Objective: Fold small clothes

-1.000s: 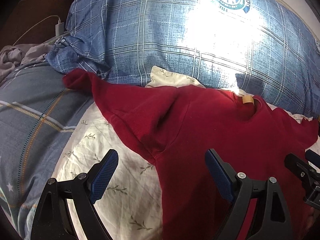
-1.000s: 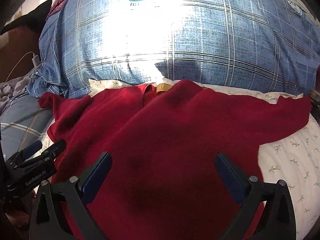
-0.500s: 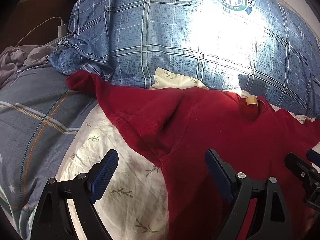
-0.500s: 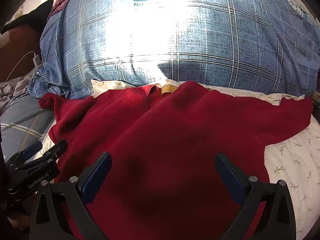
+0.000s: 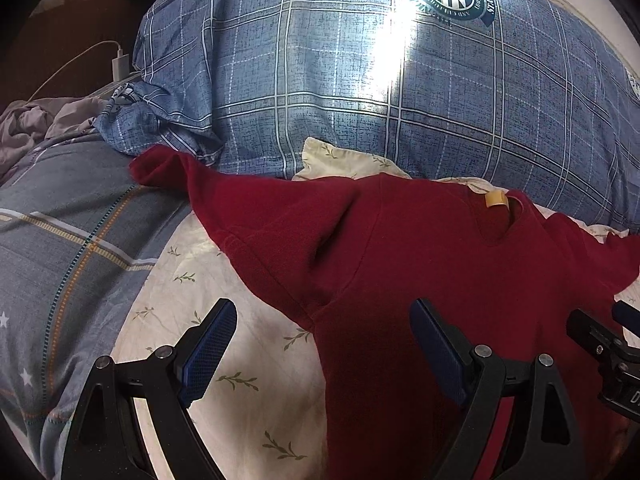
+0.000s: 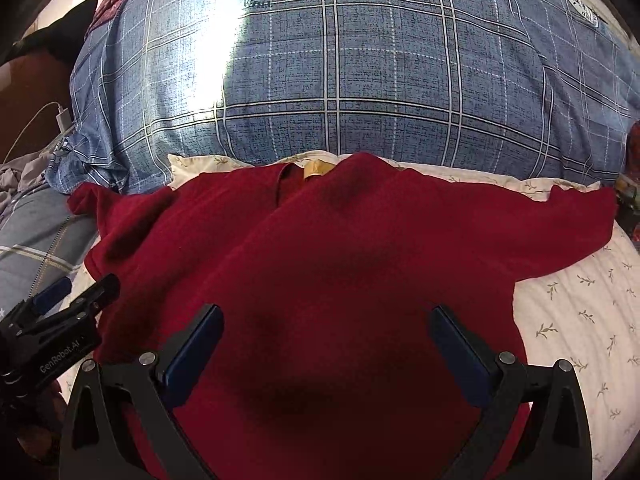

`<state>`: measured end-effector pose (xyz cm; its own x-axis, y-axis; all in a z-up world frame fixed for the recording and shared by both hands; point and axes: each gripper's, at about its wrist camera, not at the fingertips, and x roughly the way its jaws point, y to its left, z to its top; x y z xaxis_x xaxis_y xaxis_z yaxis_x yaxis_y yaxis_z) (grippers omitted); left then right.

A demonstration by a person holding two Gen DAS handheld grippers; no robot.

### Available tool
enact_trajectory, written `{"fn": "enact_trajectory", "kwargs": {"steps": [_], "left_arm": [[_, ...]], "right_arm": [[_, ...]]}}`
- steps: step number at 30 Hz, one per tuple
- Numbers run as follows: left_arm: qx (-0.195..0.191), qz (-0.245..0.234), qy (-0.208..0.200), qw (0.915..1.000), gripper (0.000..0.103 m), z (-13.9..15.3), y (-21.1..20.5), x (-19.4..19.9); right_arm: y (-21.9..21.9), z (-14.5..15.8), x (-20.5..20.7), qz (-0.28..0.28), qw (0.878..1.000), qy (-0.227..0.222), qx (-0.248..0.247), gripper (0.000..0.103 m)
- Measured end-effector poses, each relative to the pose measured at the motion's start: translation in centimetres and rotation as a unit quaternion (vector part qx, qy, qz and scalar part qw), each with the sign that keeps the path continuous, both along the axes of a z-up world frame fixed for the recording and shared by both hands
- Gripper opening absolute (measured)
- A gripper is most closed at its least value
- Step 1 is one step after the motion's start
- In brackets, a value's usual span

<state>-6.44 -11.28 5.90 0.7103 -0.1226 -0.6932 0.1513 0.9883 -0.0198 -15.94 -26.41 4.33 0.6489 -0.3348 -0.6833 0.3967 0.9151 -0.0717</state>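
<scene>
A dark red long-sleeved top [image 5: 432, 264] [image 6: 340, 264] lies spread flat on a cream floral sheet [image 5: 248, 380], collar and yellow label [image 5: 496, 199] toward the pillow. Both sleeves stretch out sideways. My left gripper [image 5: 322, 332] hovers open above the armpit of the garment's left sleeve, one finger over the sheet, the other over red cloth. My right gripper [image 6: 326, 334] hangs open above the middle of the body, nothing between its fingers. Each gripper shows at the edge of the other's view.
A big blue plaid pillow [image 5: 360, 80] [image 6: 360, 80] lies right behind the collar. A grey plaid blanket [image 5: 60, 240] and crumpled grey cloth [image 5: 28, 128] lie left, with a white charger and cable [image 5: 120, 64]. Bare sheet [image 6: 580, 320] extends right of the garment.
Both grippers drew back and down slightly, so the top and pillow shifted a little lower in view. The garment stays flat and both grippers stay open.
</scene>
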Motion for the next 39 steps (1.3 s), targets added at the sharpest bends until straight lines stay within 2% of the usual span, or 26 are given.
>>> {"fn": "enact_trajectory", "kwargs": {"steps": [17,39], "left_arm": [[0.008,-0.003,-0.007,0.9999,0.088,0.2,-0.5,-0.7],[-0.006,-0.022,-0.008,0.9997,0.088,-0.1,-0.7,-1.1]], "right_arm": [[-0.6,0.0,-0.9,-0.012,1.000,-0.002,0.001,0.103],[-1.6,-0.1,-1.0,-0.032,0.999,0.009,0.005,0.103]]}}
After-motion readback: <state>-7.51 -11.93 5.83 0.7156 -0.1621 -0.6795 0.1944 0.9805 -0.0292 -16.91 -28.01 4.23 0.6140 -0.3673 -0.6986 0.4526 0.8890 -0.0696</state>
